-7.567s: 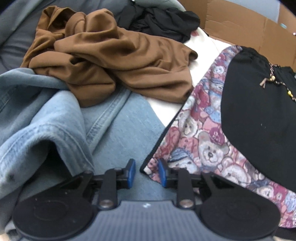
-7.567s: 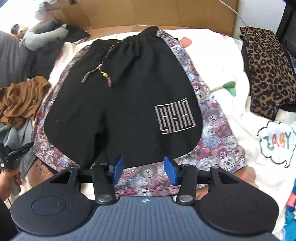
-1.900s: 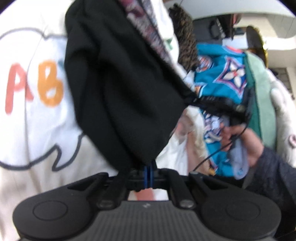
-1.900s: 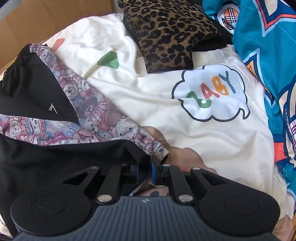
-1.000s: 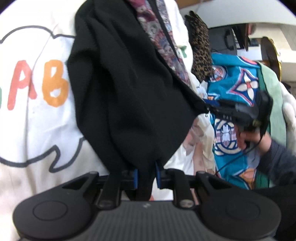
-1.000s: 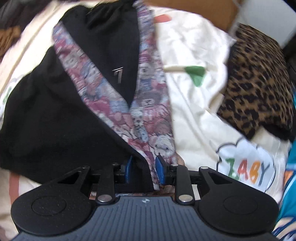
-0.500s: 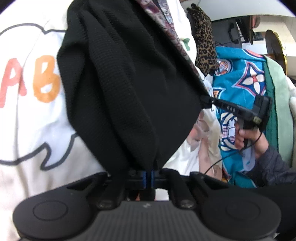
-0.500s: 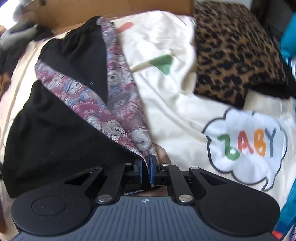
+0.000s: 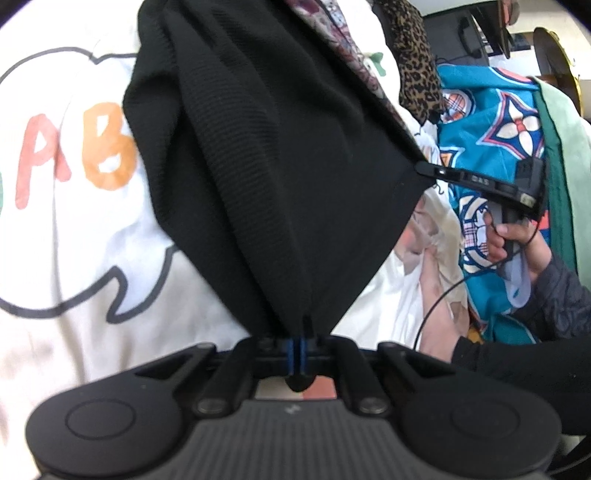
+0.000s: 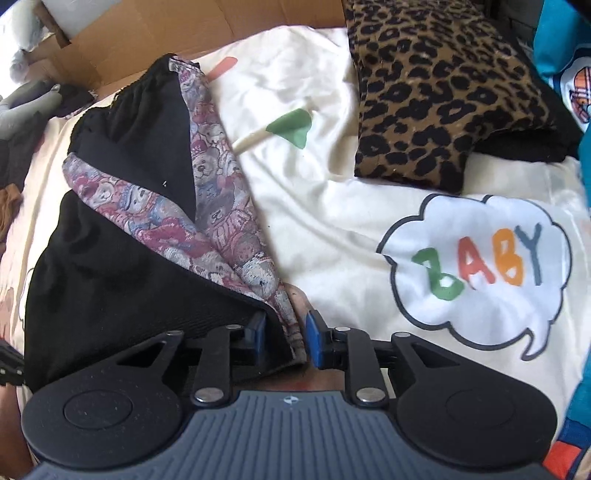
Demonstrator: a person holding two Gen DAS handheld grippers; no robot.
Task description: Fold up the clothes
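"BABY" on white sheet (image 10: pixel 332 206)

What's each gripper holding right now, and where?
Left gripper: shut on the black shorts at a hem corner. Right gripper: jaws opening, shorts' edge between them.

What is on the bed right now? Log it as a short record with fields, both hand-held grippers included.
garment: black shorts with teddy-bear print panels, folded over on themselves
surface: cream bedsheet with a BABY cloud print
left hand-held gripper: shut on a corner of the black shorts
right hand-held gripper: jaws opening, shorts' hem between them
nearby: leopard-print garment, folded, apart from the shorts
background: cardboard beyond the sheet
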